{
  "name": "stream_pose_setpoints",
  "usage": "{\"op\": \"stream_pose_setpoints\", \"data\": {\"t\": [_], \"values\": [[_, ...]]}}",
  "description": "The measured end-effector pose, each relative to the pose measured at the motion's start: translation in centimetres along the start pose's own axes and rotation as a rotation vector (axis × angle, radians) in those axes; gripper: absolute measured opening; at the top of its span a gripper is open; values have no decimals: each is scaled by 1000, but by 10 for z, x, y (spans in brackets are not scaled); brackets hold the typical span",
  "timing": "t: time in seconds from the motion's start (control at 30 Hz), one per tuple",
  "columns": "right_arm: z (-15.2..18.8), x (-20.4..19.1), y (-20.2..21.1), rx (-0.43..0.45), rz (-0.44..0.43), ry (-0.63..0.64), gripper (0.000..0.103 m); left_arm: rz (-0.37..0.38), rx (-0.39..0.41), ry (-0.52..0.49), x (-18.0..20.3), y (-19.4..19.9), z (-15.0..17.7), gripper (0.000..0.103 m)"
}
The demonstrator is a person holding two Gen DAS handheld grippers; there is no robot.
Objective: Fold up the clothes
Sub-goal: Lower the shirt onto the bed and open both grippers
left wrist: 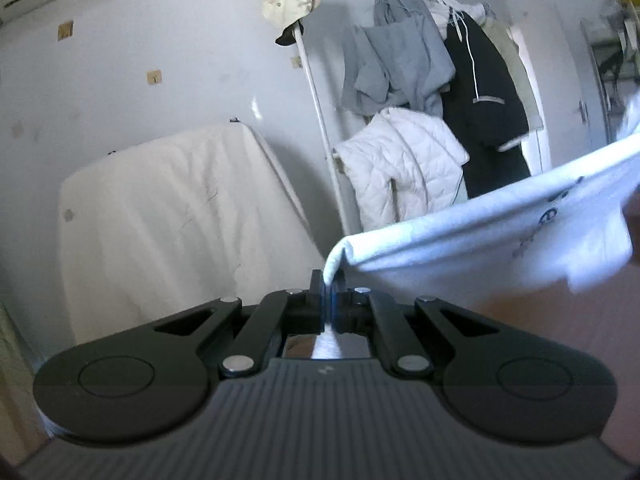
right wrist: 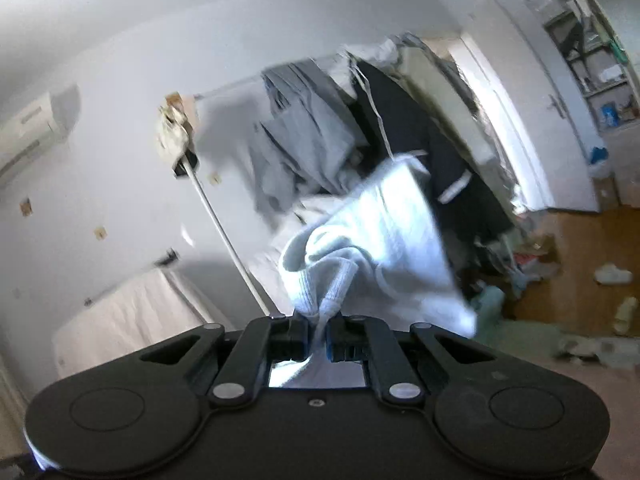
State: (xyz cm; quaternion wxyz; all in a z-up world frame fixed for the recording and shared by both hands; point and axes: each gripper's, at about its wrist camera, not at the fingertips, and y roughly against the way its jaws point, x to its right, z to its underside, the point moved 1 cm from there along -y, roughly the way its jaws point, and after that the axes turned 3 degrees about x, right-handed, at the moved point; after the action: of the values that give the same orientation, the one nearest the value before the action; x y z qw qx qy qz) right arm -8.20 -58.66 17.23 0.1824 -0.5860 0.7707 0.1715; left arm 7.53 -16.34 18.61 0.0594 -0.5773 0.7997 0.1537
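Note:
A white garment [left wrist: 500,216] with dark lettering hangs in the air, stretched from my left gripper [left wrist: 327,280] out to the right edge of the left wrist view. That gripper is shut on a thin fold of its edge. In the right wrist view the same white garment [right wrist: 376,240] bunches up in front of my right gripper [right wrist: 320,320], which is shut on a ribbed band of the cloth. The picture there is blurred by motion. Both grippers point roughly level toward the wall.
A clothes rack [left wrist: 316,96] along the wall carries grey, black and white garments and a cap. A cloth-covered box [left wrist: 176,224] stands left of it. An air conditioner [right wrist: 36,128] hangs high on the wall. Loose items litter the wooden floor [right wrist: 580,248] at right.

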Motion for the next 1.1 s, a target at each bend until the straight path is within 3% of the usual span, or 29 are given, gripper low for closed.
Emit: {"op": "stream_pose_setpoints", "data": {"t": [0.07,0.17,0.27,0.3,0.33,0.4,0.47,0.53,0.57,0.67,0.7,0.73,0.83,0.9,0.93,1.0,1.1], "values": [[39,15,20,-57,63,-40,9,6,-53,-51,10,3,35,3],[135,48,51,-172,239,-171,9,17,-204,-113,28,-4,106,3],[232,62,65,-373,520,-147,9,31,-544,-25,36,-16,189,3],[251,66,68,-397,557,-154,9,39,-665,-22,39,-20,210,3],[269,70,71,-420,594,-161,8,47,-703,-25,38,-21,217,3],[303,77,76,-463,663,-170,8,32,-706,5,30,-19,214,4],[294,70,75,-457,664,-118,10,-12,-731,58,22,-19,217,1],[283,71,80,-433,649,-117,11,-156,-744,68,5,-15,224,0],[280,74,85,-420,637,-157,11,-171,-734,107,-5,-15,221,0],[289,92,119,-424,636,-251,22,-138,-719,257,-27,-7,220,0],[291,92,121,-432,678,-248,35,-126,-709,264,-28,-5,220,0],[293,92,122,-440,721,-245,42,-120,-700,257,-27,-3,219,0],[281,84,129,-436,821,-186,48,-101,-683,251,-24,-5,216,3],[253,66,131,-384,819,-89,48,-78,-661,261,-22,-5,212,7],[234,56,130,-350,804,-23,50,-64,-646,267,-21,-5,209,11],[195,45,125,-334,737,54,55,-25,-616,264,-15,-5,204,35],[150,56,111,-398,500,32,61,56,-564,271,-1,-1,193,38]]}}
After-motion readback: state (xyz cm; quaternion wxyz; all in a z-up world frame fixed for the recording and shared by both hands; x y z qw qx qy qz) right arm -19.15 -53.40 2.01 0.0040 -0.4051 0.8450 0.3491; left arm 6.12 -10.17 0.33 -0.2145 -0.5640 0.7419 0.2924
